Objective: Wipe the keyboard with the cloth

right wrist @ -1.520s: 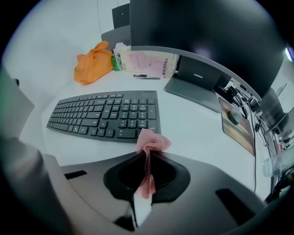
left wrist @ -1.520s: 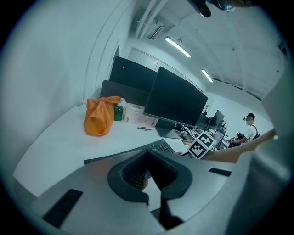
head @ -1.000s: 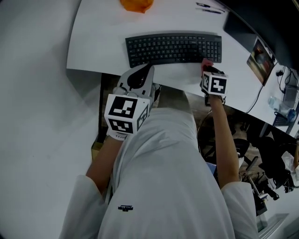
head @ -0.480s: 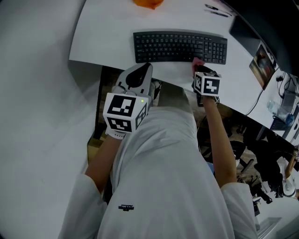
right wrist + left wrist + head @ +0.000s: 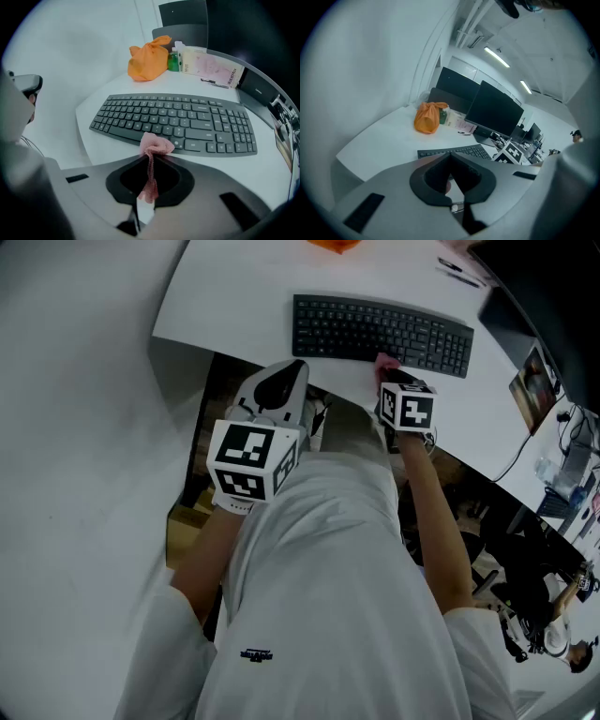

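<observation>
The right gripper (image 5: 150,158) has its jaws pinched tight on the pink cloth (image 5: 156,144). The keyboard (image 5: 178,123) lies just ahead of the cloth, stretched sideways along the table (image 5: 112,145). The left gripper (image 5: 451,155) is closed on nothing and hangs back past the table's near edge, farther away.
</observation>
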The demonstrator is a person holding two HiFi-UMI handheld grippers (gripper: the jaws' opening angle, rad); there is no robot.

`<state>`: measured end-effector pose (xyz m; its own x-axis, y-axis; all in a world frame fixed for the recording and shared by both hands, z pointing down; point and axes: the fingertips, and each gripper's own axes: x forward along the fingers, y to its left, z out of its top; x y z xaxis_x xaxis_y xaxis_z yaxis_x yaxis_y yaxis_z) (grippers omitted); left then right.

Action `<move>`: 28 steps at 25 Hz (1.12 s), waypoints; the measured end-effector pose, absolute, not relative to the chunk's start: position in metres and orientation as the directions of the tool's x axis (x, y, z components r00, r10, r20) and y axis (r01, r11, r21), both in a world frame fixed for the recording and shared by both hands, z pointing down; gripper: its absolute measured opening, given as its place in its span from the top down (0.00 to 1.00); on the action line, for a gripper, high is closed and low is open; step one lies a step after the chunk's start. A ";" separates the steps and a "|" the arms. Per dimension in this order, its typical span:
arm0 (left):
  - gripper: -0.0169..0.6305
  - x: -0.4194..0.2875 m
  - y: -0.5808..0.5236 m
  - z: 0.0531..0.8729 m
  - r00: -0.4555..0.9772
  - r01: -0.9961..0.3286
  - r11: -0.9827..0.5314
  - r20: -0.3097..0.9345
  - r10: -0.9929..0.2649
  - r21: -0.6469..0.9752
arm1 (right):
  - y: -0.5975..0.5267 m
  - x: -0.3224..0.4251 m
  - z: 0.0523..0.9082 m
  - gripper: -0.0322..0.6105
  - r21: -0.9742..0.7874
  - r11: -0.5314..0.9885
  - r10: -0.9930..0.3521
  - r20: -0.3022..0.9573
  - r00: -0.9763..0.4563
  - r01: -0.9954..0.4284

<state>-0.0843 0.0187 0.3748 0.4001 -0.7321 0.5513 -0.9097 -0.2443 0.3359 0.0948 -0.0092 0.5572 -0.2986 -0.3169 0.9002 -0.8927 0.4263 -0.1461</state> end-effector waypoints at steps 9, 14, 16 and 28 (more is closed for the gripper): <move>0.95 -0.097 0.037 0.373 0.379 -0.916 -0.219 0.549 -0.745 0.335 | -0.002 0.048 0.554 0.91 -0.216 0.436 -0.289 0.886 -0.363 -0.873; 0.95 -0.100 0.043 0.376 0.373 -0.919 -0.214 0.555 -0.743 0.332 | 0.004 0.017 0.553 0.91 -0.262 0.454 -0.274 0.869 -0.412 -0.852; 0.95 -0.103 0.044 0.376 0.366 -0.921 -0.205 0.557 -0.745 0.331 | 0.006 0.004 0.553 0.91 -0.274 0.474 -0.262 0.863 -0.431 -0.837; 0.95 -0.138 0.052 0.374 0.309 -0.939 -0.153 0.562 -0.768 0.307 | 0.017 -0.072 0.552 0.91 -0.385 0.509 -0.184 0.825 -0.535 -0.770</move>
<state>-0.1383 0.0522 0.3739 0.3087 -0.7676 0.5617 -0.9392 -0.1527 0.3075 -0.0716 0.0170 0.5518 -0.5348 -0.1845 0.8246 -0.7696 0.5092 -0.3853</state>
